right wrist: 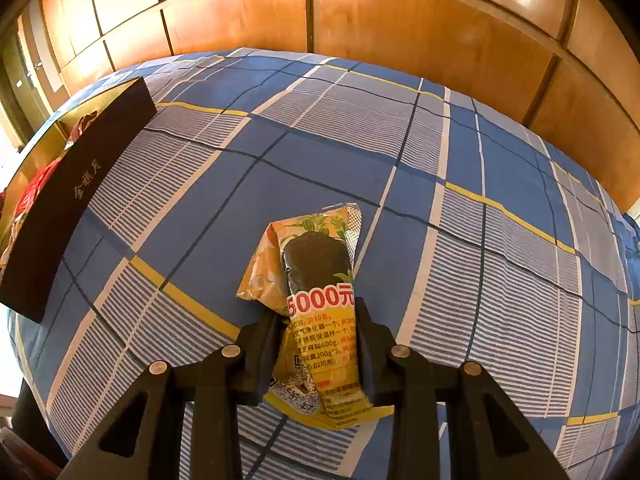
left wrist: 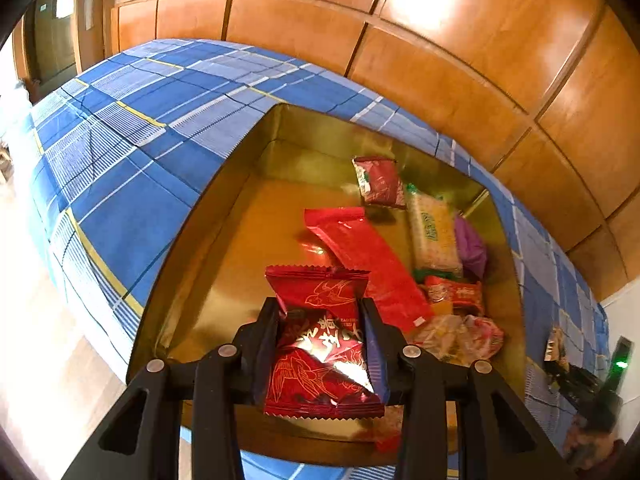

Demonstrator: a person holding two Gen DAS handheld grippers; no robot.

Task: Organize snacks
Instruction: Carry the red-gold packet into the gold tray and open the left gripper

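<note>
Your left gripper (left wrist: 323,312) pinches a red snack packet (left wrist: 320,344) printed with swallow outlines, both fingers pressed against its crumpled sides, and holds it above the near end of a gold-lined box (left wrist: 224,216) that sits on a blue plaid bedsheet (left wrist: 132,176). Inside the box, toward its right side, lie a long plain red packet (left wrist: 360,256), a small dark red packet (left wrist: 380,180) near the far wall, a pale yellow packet with green ends (left wrist: 434,232), a purple wrapper (left wrist: 472,246) against the right wall, a small red packet (left wrist: 456,292) and a clear crinkled wrapper (left wrist: 464,336). Your right gripper (right wrist: 318,312) is clamped on a yellow packet (right wrist: 320,304) with a dark window and red-and-white lettering, its far end lying toward the sheet (right wrist: 440,168); whether it touches the fabric is unclear. To the left in the right wrist view, the box's dark outer wall (right wrist: 76,196) with gold characters stands well apart from the yellow packet. Wooden panelling (right wrist: 400,20) rises behind the bed.
</note>
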